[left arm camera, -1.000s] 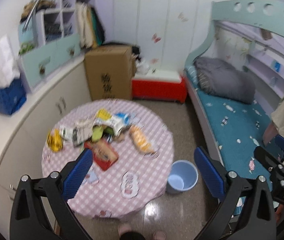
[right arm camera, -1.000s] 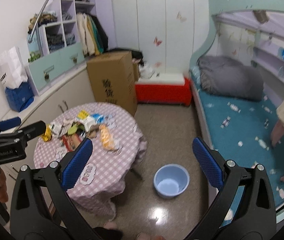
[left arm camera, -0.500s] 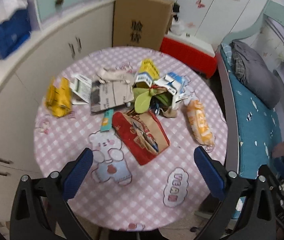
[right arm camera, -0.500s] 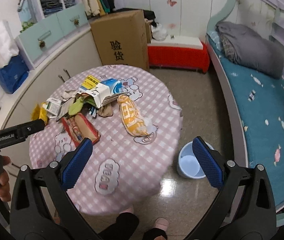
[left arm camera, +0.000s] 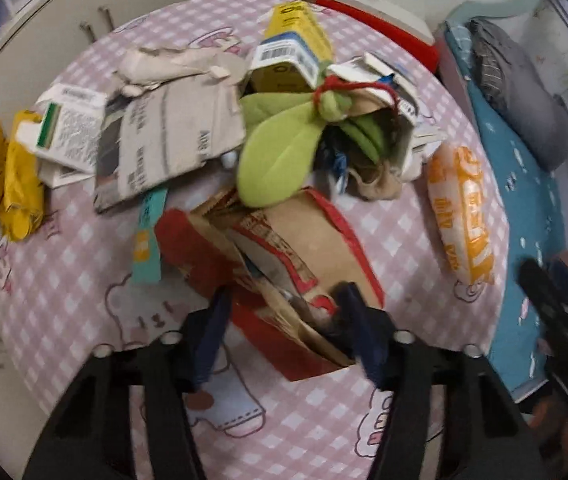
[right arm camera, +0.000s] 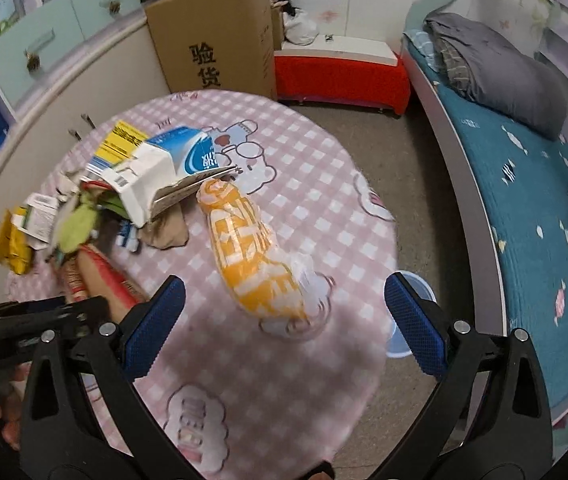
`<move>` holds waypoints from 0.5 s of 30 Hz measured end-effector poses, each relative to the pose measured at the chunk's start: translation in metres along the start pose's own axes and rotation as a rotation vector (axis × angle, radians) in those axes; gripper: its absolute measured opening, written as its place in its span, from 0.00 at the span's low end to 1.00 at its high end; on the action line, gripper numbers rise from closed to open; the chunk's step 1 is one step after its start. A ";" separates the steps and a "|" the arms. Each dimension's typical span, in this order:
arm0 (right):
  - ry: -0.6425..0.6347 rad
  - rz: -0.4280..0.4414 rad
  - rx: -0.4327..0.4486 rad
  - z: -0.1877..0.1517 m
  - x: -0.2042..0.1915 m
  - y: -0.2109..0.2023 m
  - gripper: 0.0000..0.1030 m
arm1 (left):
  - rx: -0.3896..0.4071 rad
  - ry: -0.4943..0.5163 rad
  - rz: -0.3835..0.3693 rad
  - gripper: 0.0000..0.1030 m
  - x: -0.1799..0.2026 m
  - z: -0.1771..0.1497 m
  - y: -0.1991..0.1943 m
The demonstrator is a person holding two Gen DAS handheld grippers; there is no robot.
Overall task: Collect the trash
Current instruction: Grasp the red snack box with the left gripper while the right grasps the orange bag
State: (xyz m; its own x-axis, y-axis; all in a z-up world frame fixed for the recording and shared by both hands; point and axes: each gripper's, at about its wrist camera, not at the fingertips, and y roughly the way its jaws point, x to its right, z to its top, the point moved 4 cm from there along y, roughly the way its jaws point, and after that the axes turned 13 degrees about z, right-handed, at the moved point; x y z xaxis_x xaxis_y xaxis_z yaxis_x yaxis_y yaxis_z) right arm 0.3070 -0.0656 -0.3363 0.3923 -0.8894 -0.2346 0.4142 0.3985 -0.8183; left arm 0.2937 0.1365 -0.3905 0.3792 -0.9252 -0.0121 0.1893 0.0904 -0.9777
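One round table (right arm camera: 323, 168) carries the trash pile (left arm camera: 212, 128). A blue bin (right arm camera: 417, 284) stands on the floor beside it. The left gripper (left arm camera: 284, 320) straddles a red-brown bag (left arm camera: 284, 256), jaws partly open around it. The right gripper (right arm camera: 282, 320) hangs wide open, empty, over an orange packet (right arm camera: 252, 252).

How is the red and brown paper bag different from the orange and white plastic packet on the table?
The red and brown paper bag is stiff, creased paper, lying flattish between the left tongs. The orange and white plastic packet is soft, shiny and plump, lying alone ahead of the wide-open right tongs, untouched. Both rest on the pink checked tablecloth.
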 end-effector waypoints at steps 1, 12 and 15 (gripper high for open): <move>-0.010 -0.004 -0.006 0.002 -0.001 0.007 0.94 | 0.006 -0.002 -0.014 0.40 0.000 0.000 -0.001; -0.129 0.096 -0.175 0.003 -0.008 0.064 0.45 | 0.010 -0.074 -0.065 0.16 -0.018 -0.024 -0.030; -0.107 0.173 -0.202 -0.003 -0.002 0.054 0.42 | 0.021 -0.090 -0.059 0.15 -0.014 -0.033 -0.048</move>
State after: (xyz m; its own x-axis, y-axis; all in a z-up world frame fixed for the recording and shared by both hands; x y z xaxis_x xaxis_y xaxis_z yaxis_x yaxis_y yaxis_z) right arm 0.3257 -0.0434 -0.3816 0.5318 -0.7790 -0.3321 0.1656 0.4803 -0.8614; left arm 0.2495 0.1329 -0.3501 0.4461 -0.8926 0.0650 0.2319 0.0451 -0.9717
